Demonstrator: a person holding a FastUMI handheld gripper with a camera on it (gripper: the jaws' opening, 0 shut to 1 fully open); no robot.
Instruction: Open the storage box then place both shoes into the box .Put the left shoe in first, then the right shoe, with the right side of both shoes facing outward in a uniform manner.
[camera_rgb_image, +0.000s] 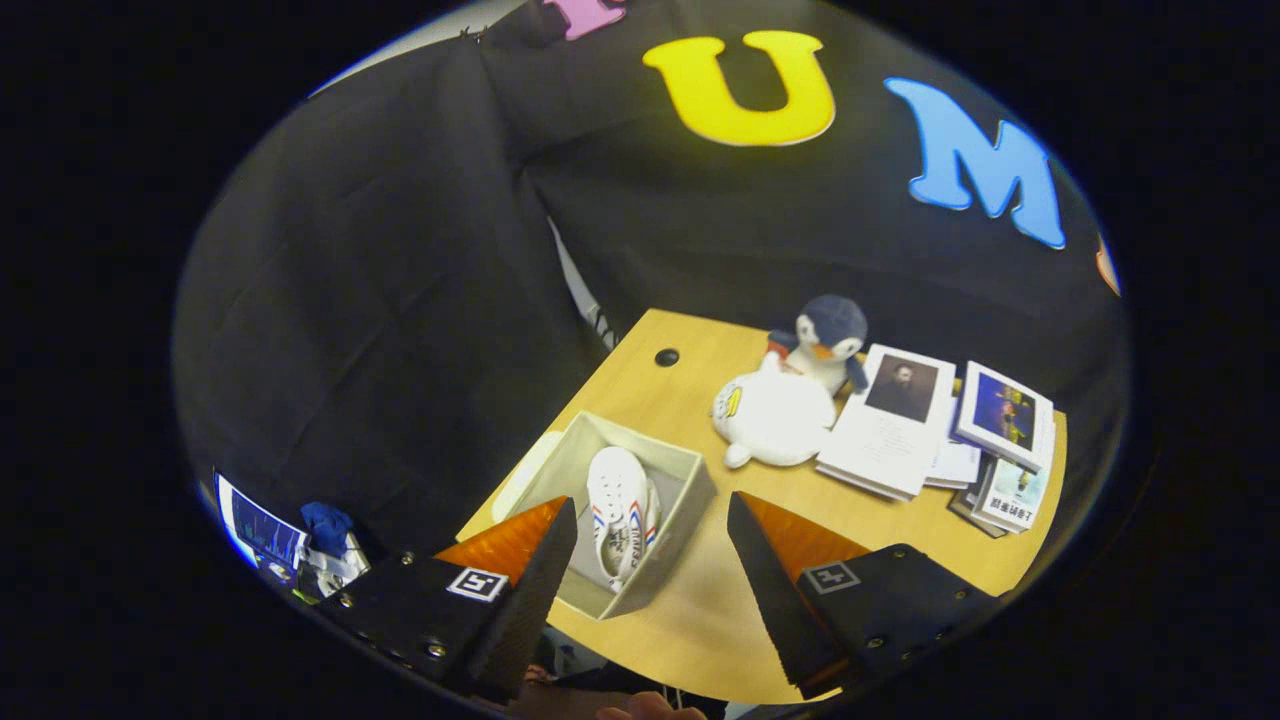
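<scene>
The storage box (690, 478) sits open on the wooden table (860, 520), its pale lid (525, 470) lying beside its far-left side. Inside the box lie white shoes (620, 515) with red and blue stripes, resting on their side; I cannot tell whether it is one shoe or two. My gripper (650, 525) hovers high above the table, open, with nothing between its fingers. The box and shoes show in the gap between the fingers, well below them.
A white plush (775, 420) and a penguin plush (830, 340) lie beyond the box. Stacks of books and booklets (900, 420) spread to the right of them. A person's hand (650, 710) shows at the near table edge. A screen (260, 530) stands off the table to the left.
</scene>
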